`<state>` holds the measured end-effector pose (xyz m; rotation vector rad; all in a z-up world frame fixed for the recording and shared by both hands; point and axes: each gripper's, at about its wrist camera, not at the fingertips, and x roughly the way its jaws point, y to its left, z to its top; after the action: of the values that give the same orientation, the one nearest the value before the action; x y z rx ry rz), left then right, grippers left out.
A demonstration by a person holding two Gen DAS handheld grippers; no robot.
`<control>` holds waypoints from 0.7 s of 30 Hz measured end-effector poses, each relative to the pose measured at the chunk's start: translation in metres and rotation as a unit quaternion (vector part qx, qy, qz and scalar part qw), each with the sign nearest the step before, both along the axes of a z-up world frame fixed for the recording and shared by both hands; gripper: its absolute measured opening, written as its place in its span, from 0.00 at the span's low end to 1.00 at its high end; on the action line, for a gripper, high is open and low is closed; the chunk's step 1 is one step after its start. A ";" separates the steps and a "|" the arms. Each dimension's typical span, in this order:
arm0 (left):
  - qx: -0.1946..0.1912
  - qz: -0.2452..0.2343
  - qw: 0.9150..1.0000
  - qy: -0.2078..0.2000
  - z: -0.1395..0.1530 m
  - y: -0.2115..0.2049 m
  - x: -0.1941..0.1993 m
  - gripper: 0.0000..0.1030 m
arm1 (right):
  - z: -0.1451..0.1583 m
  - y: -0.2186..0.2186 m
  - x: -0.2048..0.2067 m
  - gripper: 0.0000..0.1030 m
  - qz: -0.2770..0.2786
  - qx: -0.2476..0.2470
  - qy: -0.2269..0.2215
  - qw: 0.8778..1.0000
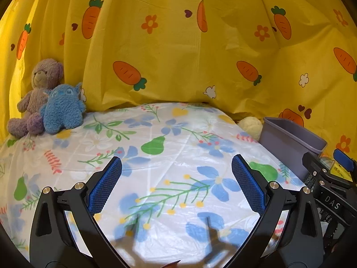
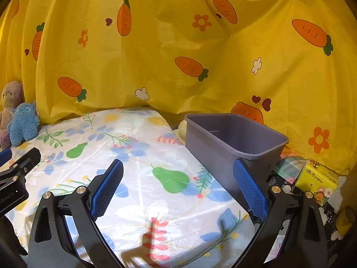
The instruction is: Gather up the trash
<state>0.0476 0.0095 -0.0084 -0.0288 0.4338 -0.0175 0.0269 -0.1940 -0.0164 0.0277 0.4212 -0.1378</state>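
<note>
Left wrist view: our left gripper (image 1: 176,186) stands spread wide, nothing between its ribbed blue pads, over a glossy floral sheet (image 1: 156,156); 2 fuzzy plush toys (image 1: 46,102) sit at left.

Right wrist view: our right gripper (image 2: 178,188) is spread and bare; the smooth grey rectangular bin (image 2: 227,140) stands right of centre.

Two plush toys sit together: one purple bear (image 1: 36,96) and one blue creature (image 1: 63,109). One grey bin (image 2: 232,143), one yellow tissue pack (image 2: 319,177), two grippers.

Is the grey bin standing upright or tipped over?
Upright. In the right wrist view the bin stands on its base at the table edge, its open rim facing up. The visible inside shows nothing; its bottom is hidden.
</note>
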 end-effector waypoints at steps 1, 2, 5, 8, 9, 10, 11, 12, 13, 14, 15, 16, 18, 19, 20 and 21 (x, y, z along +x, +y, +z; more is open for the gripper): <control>0.001 -0.002 1.000 -0.002 -0.002 0.003 -0.005 0.94 | 0.000 0.005 -0.004 0.92 0.004 -0.003 -0.002 1.000; 0.004 -0.002 1.000 -0.001 -0.003 0.006 -0.009 0.94 | -0.001 0.009 -0.008 0.92 0.007 -0.005 -0.004 1.000; 0.008 0.003 1.000 0.003 -0.007 0.012 -0.018 0.94 | -0.002 0.021 -0.016 0.92 0.017 -0.004 -0.004 1.000; 0.005 0.008 1.000 0.002 -0.007 0.020 -0.025 0.94 | -0.002 0.030 -0.022 0.92 0.021 -0.004 -0.007 1.000; 0.004 0.008 1.000 0.001 -0.007 0.022 -0.027 0.94 | -0.003 0.032 -0.023 0.92 0.022 -0.002 -0.008 1.000; 0.003 0.007 1.000 0.001 -0.007 0.023 -0.029 0.94 | -0.003 0.034 -0.025 0.92 0.022 -0.001 -0.008 1.000; 0.003 0.006 1.000 0.001 -0.006 0.024 -0.031 0.94 | -0.003 0.035 -0.026 0.92 0.022 0.000 -0.009 1.000; 0.003 0.005 1.000 0.000 -0.006 0.025 -0.032 0.94 | -0.003 0.037 -0.028 0.92 0.023 0.000 -0.009 1.000; 0.002 0.004 1.000 -0.001 -0.005 0.025 -0.034 0.94 | -0.004 0.038 -0.029 0.92 0.023 0.000 -0.009 1.000; 0.001 0.004 1.000 -0.002 -0.005 0.026 -0.035 0.94 | -0.004 0.038 -0.030 0.92 0.024 0.001 -0.009 1.000; -0.002 0.003 1.000 -0.004 -0.005 0.026 -0.036 0.94 | -0.004 0.039 -0.031 0.92 0.026 0.000 -0.009 1.000; -0.006 0.003 1.000 -0.004 -0.004 0.027 -0.037 0.94 | -0.004 0.040 -0.033 0.92 0.026 -0.002 -0.010 1.000; -0.008 0.003 1.000 -0.004 -0.004 0.027 -0.039 0.94 | -0.004 0.041 -0.034 0.92 0.027 -0.004 -0.010 1.000; -0.008 0.003 1.000 -0.005 -0.003 0.026 -0.040 0.94 | -0.004 0.042 -0.035 0.92 0.027 -0.003 -0.011 1.000; -0.008 0.002 1.000 -0.006 -0.003 0.025 -0.041 0.94 | -0.004 0.042 -0.035 0.92 0.026 -0.003 -0.011 1.000; -0.008 0.003 1.000 -0.006 -0.003 0.025 -0.042 0.94 | -0.004 0.042 -0.036 0.92 0.026 -0.002 -0.012 1.000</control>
<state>0.0061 0.0346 -0.0113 -0.0459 0.4206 -0.0151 -0.0087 -0.1515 -0.0200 0.0147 0.3967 -0.0874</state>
